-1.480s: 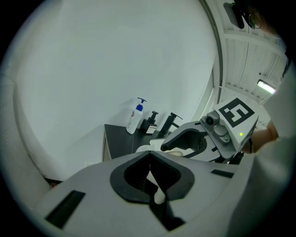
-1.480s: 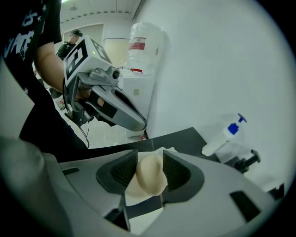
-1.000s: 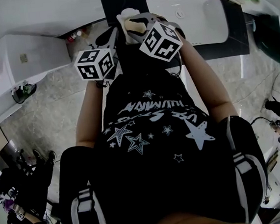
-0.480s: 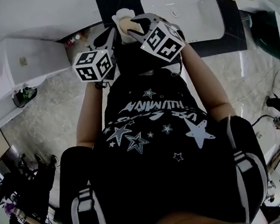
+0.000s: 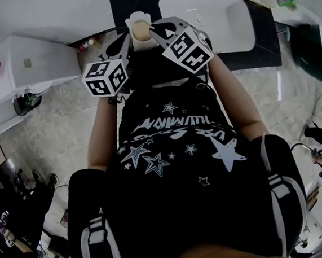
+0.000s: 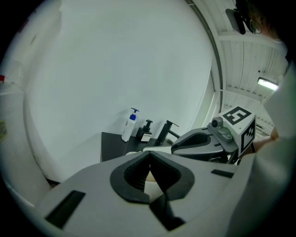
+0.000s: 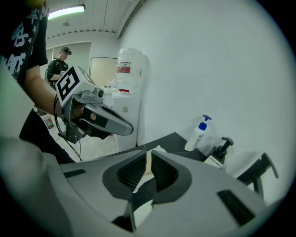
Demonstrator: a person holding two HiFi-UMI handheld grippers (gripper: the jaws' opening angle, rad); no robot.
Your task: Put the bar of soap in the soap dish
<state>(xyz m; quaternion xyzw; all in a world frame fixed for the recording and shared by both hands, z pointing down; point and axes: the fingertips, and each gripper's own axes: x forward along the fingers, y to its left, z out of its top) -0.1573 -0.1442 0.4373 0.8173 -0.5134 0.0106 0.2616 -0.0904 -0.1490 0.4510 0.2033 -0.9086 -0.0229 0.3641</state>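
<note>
Black counter (image 5: 267, 41) beneath cream soap bar (image 5: 140, 30)

pump bottle (image 6: 130, 125) upright on black counter (image 6: 112, 146) | faucet (image 6: 165, 131) near | white basin (image 5: 219, 29)

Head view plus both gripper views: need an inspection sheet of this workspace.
Surface: dark counter with a white sink.
Job's things: beige bar of soap held up between both grippers; white thing behind it, possibly the soap dish.
Clutter: pump bottle, black dispenser, black tap.
Grippers: right gripper fingers have just been closing and press on the soap between them; left gripper fingertips nearly meet, grip unclear.
Cables: black cable at the left gripper's handle.
Surroundings: white cabinet, water dispenser, a bystander.
</note>
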